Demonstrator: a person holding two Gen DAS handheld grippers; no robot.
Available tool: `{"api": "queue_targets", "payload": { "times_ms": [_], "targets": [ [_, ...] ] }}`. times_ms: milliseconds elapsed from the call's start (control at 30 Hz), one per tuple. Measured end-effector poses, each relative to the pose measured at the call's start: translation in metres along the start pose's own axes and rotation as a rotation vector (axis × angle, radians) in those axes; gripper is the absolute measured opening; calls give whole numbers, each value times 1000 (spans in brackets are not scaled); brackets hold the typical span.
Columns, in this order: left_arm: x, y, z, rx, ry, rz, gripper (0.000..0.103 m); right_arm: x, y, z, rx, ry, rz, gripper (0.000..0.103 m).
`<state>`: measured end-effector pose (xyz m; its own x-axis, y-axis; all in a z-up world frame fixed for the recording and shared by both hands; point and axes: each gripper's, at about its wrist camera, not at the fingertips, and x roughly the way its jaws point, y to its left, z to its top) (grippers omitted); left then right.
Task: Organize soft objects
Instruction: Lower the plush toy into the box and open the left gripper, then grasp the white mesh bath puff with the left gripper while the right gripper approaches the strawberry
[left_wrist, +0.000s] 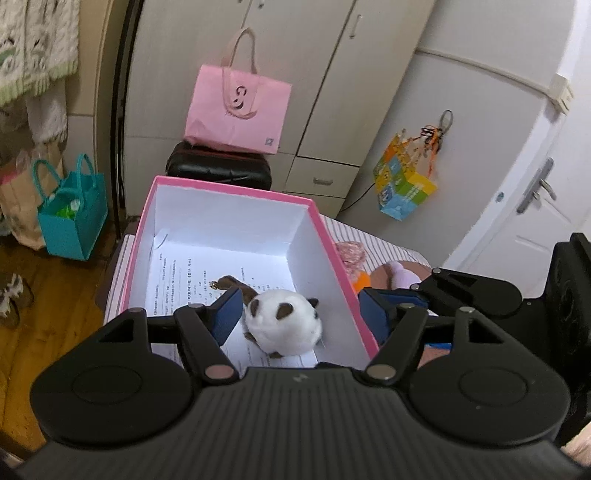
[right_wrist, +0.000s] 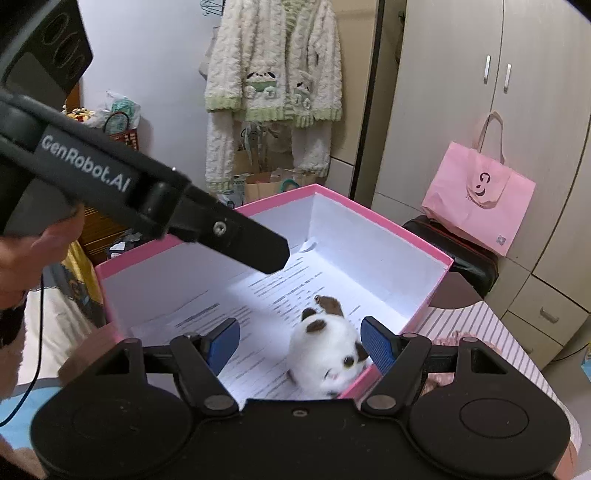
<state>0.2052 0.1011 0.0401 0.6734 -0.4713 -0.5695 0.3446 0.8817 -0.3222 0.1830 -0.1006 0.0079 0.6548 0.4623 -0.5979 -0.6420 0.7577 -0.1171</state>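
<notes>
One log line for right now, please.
left claw: open, empty | right claw: open, empty | plush toy: lying in pink box

Left gripper (left_wrist: 301, 314) and right gripper (right_wrist: 301, 345) gape, holding nothing.

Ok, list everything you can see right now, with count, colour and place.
box: one, pink outside, white inside, on the striped bed.
plush: one, white with brown patches, inside the box on printed paper.
pink bag: one, on a black case.
teal bag: one, on the floor.
colourful bag: one, hanging by the door.
fleece jacket: one, cream and green, hanging.
left gripper: black, blue pads, open over the box.
right gripper: same, open.
</notes>
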Motion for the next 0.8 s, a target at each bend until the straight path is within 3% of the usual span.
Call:
{"api": "queue_targets", "payload": {
  "times_ms": [267,467,800],
  "targets": [
    [-34,-34,-21,100,-25,-14,74,-46,12,-14,10,-13,-4,77],
    [-52,-61,-40,182,-29,-46,74,-81,-3,-40,115,-3,10,77],
    [-34,-95,-74,263,48,-144,74,-123,-39,-89,245,-7,-63,77]
  ]
}}
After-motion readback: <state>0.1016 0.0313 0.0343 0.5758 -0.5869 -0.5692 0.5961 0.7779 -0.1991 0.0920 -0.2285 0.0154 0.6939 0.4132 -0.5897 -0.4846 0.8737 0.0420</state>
